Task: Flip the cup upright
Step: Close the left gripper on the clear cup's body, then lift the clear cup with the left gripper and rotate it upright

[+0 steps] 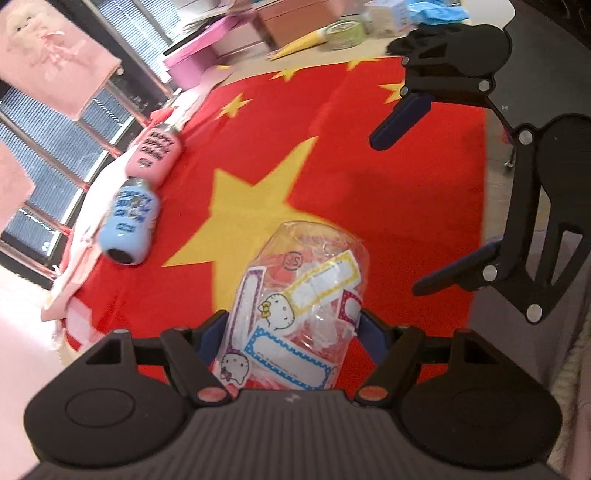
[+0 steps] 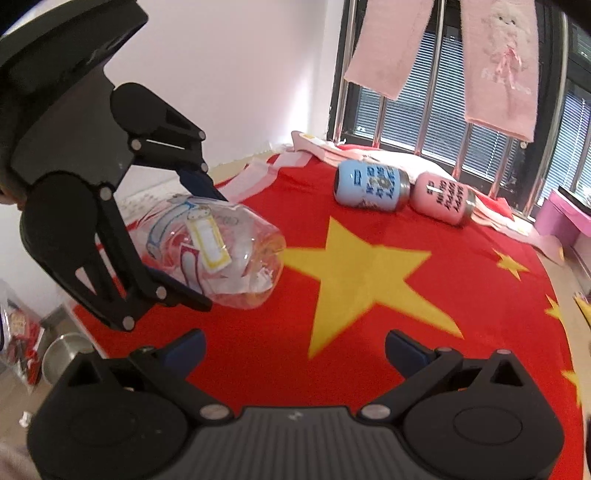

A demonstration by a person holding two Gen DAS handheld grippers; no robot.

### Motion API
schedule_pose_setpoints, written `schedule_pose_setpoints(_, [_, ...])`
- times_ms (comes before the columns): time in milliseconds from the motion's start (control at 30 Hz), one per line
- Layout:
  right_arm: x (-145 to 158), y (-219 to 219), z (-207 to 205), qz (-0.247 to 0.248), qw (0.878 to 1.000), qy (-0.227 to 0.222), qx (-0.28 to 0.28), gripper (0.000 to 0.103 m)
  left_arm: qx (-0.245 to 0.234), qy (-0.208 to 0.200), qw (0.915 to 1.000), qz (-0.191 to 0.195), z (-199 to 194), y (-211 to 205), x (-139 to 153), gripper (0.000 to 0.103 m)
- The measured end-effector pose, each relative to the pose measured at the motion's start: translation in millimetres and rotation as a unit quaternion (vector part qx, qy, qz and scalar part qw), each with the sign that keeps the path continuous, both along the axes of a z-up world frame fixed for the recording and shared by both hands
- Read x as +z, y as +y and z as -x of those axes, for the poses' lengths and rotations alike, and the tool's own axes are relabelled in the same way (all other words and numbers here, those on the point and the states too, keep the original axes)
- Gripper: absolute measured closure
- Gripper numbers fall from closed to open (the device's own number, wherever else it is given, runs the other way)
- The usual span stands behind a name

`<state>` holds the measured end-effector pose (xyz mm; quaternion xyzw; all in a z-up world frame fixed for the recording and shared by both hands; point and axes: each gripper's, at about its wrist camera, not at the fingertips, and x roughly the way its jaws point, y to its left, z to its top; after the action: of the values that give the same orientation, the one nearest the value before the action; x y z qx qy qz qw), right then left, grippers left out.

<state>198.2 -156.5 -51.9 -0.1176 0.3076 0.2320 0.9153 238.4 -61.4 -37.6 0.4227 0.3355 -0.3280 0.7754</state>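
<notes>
My left gripper (image 1: 291, 332) is shut on a clear plastic cup (image 1: 295, 306) covered in Hello Kitty stickers and stuffed with scraps. The right wrist view shows the cup (image 2: 221, 251) held tilted on its side above the red flag cloth (image 2: 369, 295), pinched between the left gripper's fingers (image 2: 201, 184). My right gripper (image 2: 293, 350) is open and empty, low over the cloth; it shows at the right of the left wrist view (image 1: 410, 206). A blue cup (image 2: 371, 186) and a pink cup (image 2: 441, 201) lie on their sides at the cloth's far edge.
A barred window with pink towels (image 2: 498, 66) stands behind the cups. Pink boxes (image 2: 565, 214) sit at the far right. A metal bowl (image 2: 62, 354) is on the floor at the left. Clutter (image 1: 332, 29) lies past the cloth's far end.
</notes>
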Motion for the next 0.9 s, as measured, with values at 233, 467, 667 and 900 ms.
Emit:
schedule_pose_setpoints(233, [-4.3, -28.7, 31.5, 0.008, 1.0, 0.005, -0.012, 0.0, -0.007, 0.016, 0.9998, 0.012, 25.9, -26.1, -19.8, 0.027])
schedule_pose_setpoints(467, [-8.7, -42.7, 35.5, 0.014, 0.999, 0.01, -0.028, 0.0, -0.006, 0.02, 0.9996, 0.021, 21.0, -34.4, -39.1, 0.027])
schedule_pose_setpoints(667, [-9.4, -43.6, 33.0, 0.014, 0.999, 0.014, -0.032, 0.0, -0.01, 0.013, 0.9998, 0.006, 19.3, -34.9, -36.6, 0.006])
schedule_pose_setpoints(900, [-5.3, -40.5, 33.5, 0.026, 0.999, 0.009, -0.017, 0.0, 0.046, -0.032, 0.9962, 0.067, 36.4, -2.9, -3.5, 0.0])
